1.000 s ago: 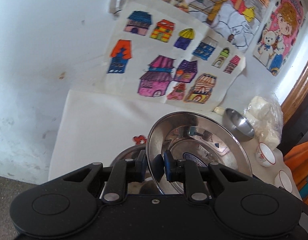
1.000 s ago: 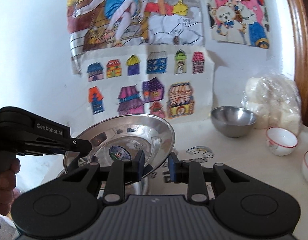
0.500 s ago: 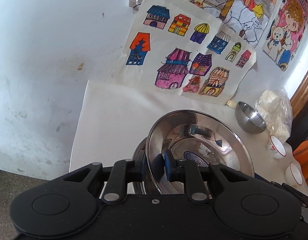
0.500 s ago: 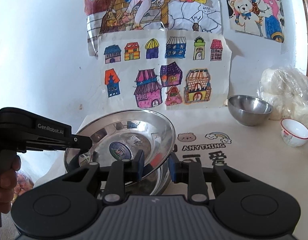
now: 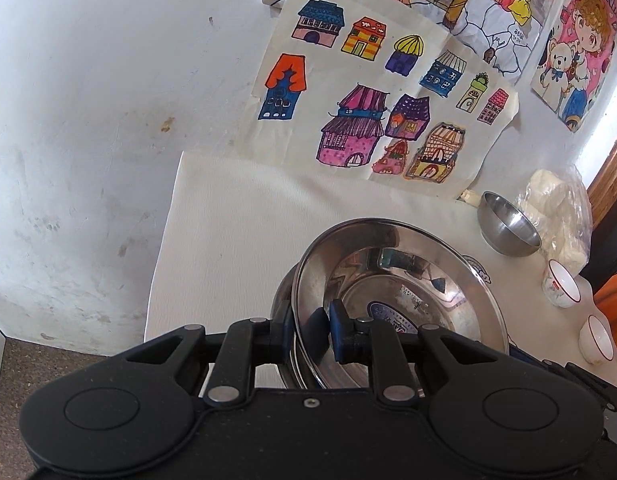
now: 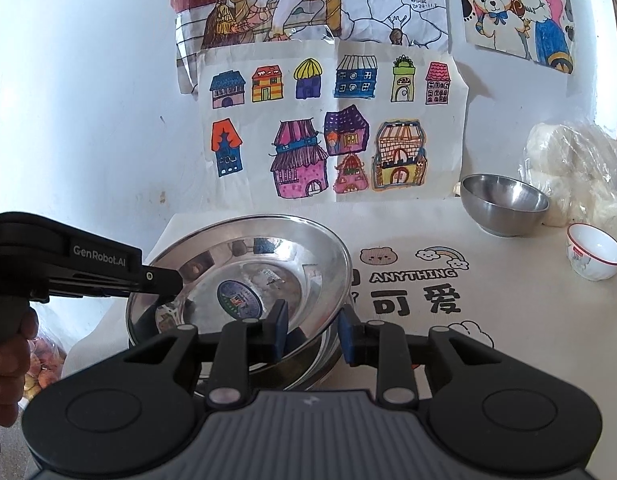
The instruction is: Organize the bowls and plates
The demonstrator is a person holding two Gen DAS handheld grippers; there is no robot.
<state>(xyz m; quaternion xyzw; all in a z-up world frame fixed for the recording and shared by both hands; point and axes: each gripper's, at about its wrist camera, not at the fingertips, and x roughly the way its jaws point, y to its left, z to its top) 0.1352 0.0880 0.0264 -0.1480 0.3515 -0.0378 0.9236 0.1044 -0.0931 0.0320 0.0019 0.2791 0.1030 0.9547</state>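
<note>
Left gripper (image 5: 310, 330): jaws pinch the near rim of the plate (image 5: 404, 284), one pad inside the rim and one outside. In the right wrist view this gripper (image 6: 164, 280) enters from 9 o'clock, held by a hand (image 6: 8, 356), and meets the plate (image 6: 244, 276) at its left rim.

Right gripper (image 6: 312, 330): jaws stand apart. The left pad lies against the plate's near right rim; the right pad is clear of it. Whether the left pad presses the metal cannot be told.

The plate is tilted and sits above a second steel dish (image 6: 308, 368) resting on the table (image 6: 508, 320).

At 2 o'clock, well apart from the plate: a white cup (image 6: 594, 256), then a steel bowl (image 6: 504, 210), then a plastic bag (image 6: 580, 176) beside the wall.

Far: drawings (image 6: 332, 128) on the wall.
</note>
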